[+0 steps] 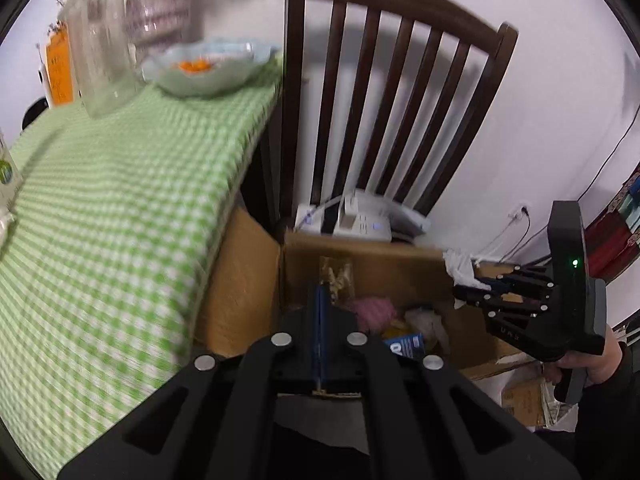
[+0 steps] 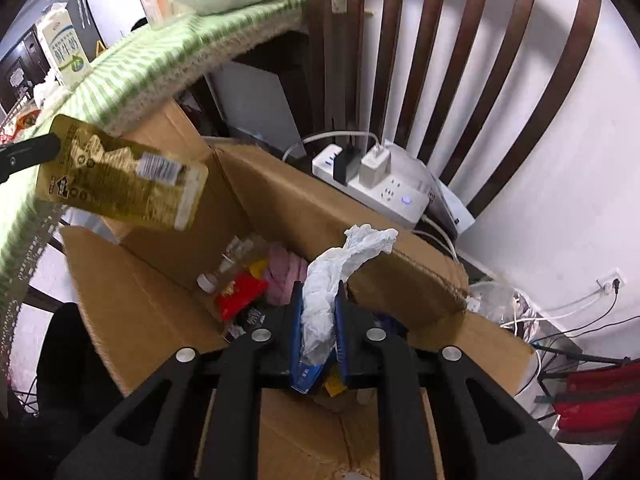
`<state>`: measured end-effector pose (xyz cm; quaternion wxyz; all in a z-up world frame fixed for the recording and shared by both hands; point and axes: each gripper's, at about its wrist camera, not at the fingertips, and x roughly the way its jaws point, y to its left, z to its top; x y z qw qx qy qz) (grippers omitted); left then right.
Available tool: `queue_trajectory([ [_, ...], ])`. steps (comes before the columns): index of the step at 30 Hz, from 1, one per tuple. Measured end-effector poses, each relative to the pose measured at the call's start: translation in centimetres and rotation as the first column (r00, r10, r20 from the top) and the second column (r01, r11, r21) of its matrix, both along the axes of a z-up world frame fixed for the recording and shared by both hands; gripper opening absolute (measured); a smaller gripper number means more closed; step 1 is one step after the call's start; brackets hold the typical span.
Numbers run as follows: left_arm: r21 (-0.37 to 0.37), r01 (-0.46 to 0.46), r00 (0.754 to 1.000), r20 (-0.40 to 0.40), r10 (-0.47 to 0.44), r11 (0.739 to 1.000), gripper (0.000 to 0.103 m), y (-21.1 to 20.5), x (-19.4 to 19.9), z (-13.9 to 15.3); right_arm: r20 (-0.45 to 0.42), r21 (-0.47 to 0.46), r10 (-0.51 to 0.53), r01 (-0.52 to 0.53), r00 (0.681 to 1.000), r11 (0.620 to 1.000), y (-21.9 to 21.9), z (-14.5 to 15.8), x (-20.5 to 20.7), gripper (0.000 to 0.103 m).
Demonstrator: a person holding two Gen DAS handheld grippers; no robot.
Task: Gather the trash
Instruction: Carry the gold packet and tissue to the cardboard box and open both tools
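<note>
We see a white tissue (image 2: 320,292) squeezed between the two blue pads of the right gripper (image 2: 318,300); it sticks up out of the pads and hangs over the open box (image 2: 168,320); the left gripper (image 1: 322,304) has its fingers pressed together on the edge of a gold wrapper (image 2: 120,176), and the wrapper hangs in the air over the left side of the box, tilted; inside the box lie a red packet (image 2: 238,294), a pink cloth (image 2: 284,272) and some other small bits we cannot make out; the box sits on the floor just beside a table with a green checked cloth (image 1: 120,208); a brown chair (image 1: 400,100) stands behind the box by the white wall, with a white power strip (image 2: 376,188) on its seat; on the table we see a bowl (image 1: 208,68), a glass jar (image 1: 102,52) and a milk carton (image 2: 64,46).
</note>
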<state>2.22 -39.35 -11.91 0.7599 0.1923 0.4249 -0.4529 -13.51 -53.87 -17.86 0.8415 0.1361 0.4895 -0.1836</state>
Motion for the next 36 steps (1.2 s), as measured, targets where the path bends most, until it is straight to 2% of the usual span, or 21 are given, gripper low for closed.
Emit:
queue_trajectory([
  [4, 0.044, 0.013, 1.0, -0.005, -0.013, 0.999, 0.0, -1.2, 0.0, -1.2, 0.001, 0.037, -0.007, 0.007, 1.0, 0.999, -0.7, -0.6, -0.9, 0.016],
  [6, 0.065, 0.001, 1.0, -0.016, 0.0, 0.998, 0.005, -1.9, 0.2, -2.1, -0.005, 0.035, -0.019, 0.019, 1.0, 0.999, -0.9, -0.8, -0.8, 0.023],
  [7, 0.067, -0.01, 1.0, -0.019, 0.012, 0.998, 0.011, -2.3, 0.4, -2.3, -0.005, 0.033, -0.031, 0.032, 0.999, 0.999, -1.2, -0.9, -1.0, 0.032],
  [8, 0.063, -0.029, 0.999, -0.025, 0.03, 0.998, 0.031, -2.4, 0.7, -2.5, -0.003, 0.033, -0.04, 0.04, 0.999, 0.999, -1.5, -1.0, -0.8, 0.038],
  [9, 0.058, -0.049, 0.998, -0.027, 0.05, 0.997, 0.041, -2.4, 0.9, -2.5, 0.007, 0.032, -0.053, 0.053, 0.999, 0.998, -1.7, -0.8, -1.1, 0.05],
  [10, 0.039, -0.07, 0.997, -0.038, 0.071, 0.997, 0.041, -2.2, 1.1, -2.3, 0.014, 0.031, -0.057, 0.057, 0.998, 0.998, -1.7, -0.7, -1.3, 0.053],
  [12, 0.013, -0.07, 0.996, -0.046, 0.07, 0.997, 0.041, -2.1, 1.3, -1.8, 0.025, 0.036, -0.049, 0.048, 0.998, 0.998, -1.7, -0.5, -1.5, 0.053],
  [20, -0.082, -0.128, 0.99, 0.053, 0.132, 0.988, 0.048, -0.1, 1.4, 1.7, 0.052, 0.018, -0.013, 0.012, 0.999, 1.0, -1.4, 0.7, -0.5, 0.053],
  [23, -0.135, -0.151, 0.983, 0.088, 0.164, 0.979, 0.06, 1.4, 1.5, 3.0, 0.054, -0.009, 0.014, -0.014, 0.998, 1.0, -0.9, 1.6, 0.7, 0.053],
  [25, -0.18, -0.163, 0.975, 0.124, 0.186, 0.97, 0.061, 2.5, 1.3, 4.1, 0.051, -0.021, 0.032, -0.031, 0.998, 0.999, -0.4, 2.3, 1.7, 0.053],
  [27, -0.231, -0.165, 0.968, 0.15, 0.203, 0.959, 0.066, 3.8, 1.2, 5.3, 0.064, -0.064, 0.053, -0.049, 0.997, 0.997, 0.6, 3.8, 2.8, 0.053],
  [29, -0.304, -0.161, 0.958, 0.181, 0.223, 0.939, 0.071, 5.8, 1.0, 6.8, 0.116, -0.126, 0.086, -0.071, 0.99, 0.99, 2.1, 6.3, 4.1, 0.059],
  [31, -0.36, -0.179, 0.935, 0.229, 0.273, 0.916, 0.071, 7.8, 1.0, 8.3, 0.187, -0.191, 0.101, -0.065, 0.977, 0.98, 3.7, 8.8, 5.3, 0.07],
  [32, -0.403, -0.222, 0.9, 0.266, 0.345, 0.888, 0.071, 9.8, 1.3, 9.5, 0.213, -0.211, 0.108, -0.062, 0.971, 0.976, 4.3, 9.6, 5.7, 0.071],
  [34, -0.464, -0.274, 0.855, 0.285, 0.434, 0.843, 0.073, 12.7, 1.8, 11.0, 0.279, -0.259, 0.112, -0.038, 0.954, 0.965, 5.7, 11.7, 7.0, 0.073],
  [36, -0.538, -0.334, 0.798, 0.276, 0.536, 0.774, 0.08, 17.3, 2.5, 12.9, 0.348, -0.279, 0.109, -0.008, 0.931, 0.96, 7.1, 13.7, 8.4, 0.075],
])
